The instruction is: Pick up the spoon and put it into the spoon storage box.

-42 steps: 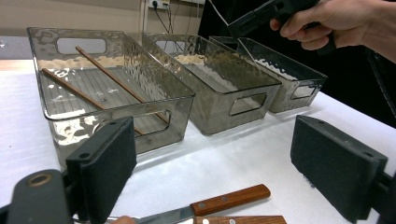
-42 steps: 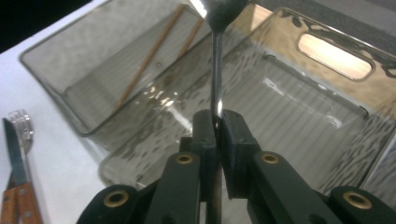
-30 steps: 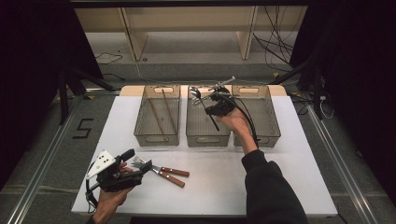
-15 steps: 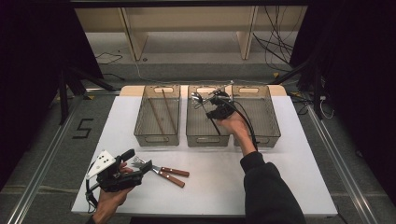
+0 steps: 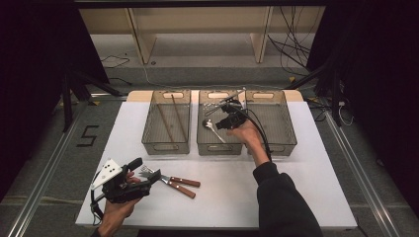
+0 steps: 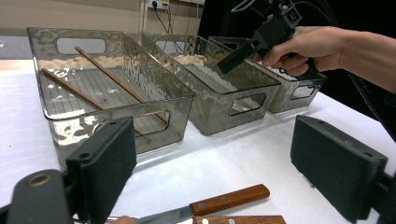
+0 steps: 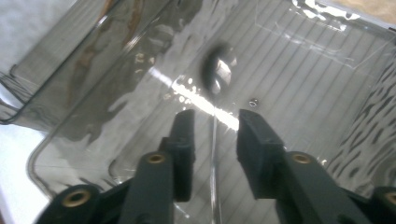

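The right gripper (image 7: 212,126) hangs over the middle bin (image 5: 203,143), its jaws just opened partway with nothing pressed between them. The spoon (image 5: 213,129) lies loose on that bin's floor. The left gripper (image 6: 212,163) rests wide open, empty, beside two wooden-handled utensils (image 5: 180,183).

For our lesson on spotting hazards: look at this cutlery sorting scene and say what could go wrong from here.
The spoon lies in the middle bin between the right gripper's just-opened jaws; lifting away carelessly might snag it. The left gripper sits open right beside the knives; a clumsy grab might push them along the table.
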The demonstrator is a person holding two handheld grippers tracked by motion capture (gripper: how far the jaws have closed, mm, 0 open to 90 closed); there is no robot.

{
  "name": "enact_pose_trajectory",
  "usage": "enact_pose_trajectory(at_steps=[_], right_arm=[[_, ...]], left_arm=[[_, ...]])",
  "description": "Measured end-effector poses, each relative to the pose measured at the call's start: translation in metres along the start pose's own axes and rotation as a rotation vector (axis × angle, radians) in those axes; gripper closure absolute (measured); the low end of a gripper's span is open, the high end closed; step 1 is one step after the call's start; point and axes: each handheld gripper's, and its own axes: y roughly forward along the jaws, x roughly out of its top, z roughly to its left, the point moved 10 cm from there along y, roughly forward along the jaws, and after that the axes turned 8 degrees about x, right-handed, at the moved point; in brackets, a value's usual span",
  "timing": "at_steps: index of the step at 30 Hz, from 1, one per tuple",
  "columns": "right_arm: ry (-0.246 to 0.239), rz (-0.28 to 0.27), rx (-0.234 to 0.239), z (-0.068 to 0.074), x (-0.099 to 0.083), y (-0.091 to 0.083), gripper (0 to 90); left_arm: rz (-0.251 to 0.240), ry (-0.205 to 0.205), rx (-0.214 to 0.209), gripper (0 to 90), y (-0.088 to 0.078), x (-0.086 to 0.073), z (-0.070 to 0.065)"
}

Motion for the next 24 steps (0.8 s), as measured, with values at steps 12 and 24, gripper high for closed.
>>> enact_pose_trajectory(at_steps=[12, 24], right_arm=[[-0.041, -0.044, 0.014, 0.007, 0.0, -0.016, 54.4], [-0.086, -0.137, 0.061, 0.029, -0.004, -0.042, 41.2]], left_arm=[[0.001, 0.0, 0.0, 13.9, 0.0, 0.0, 0.0], [0.002, -0.001, 0.003, 13.9, 0.0, -0.001, 0.0]])
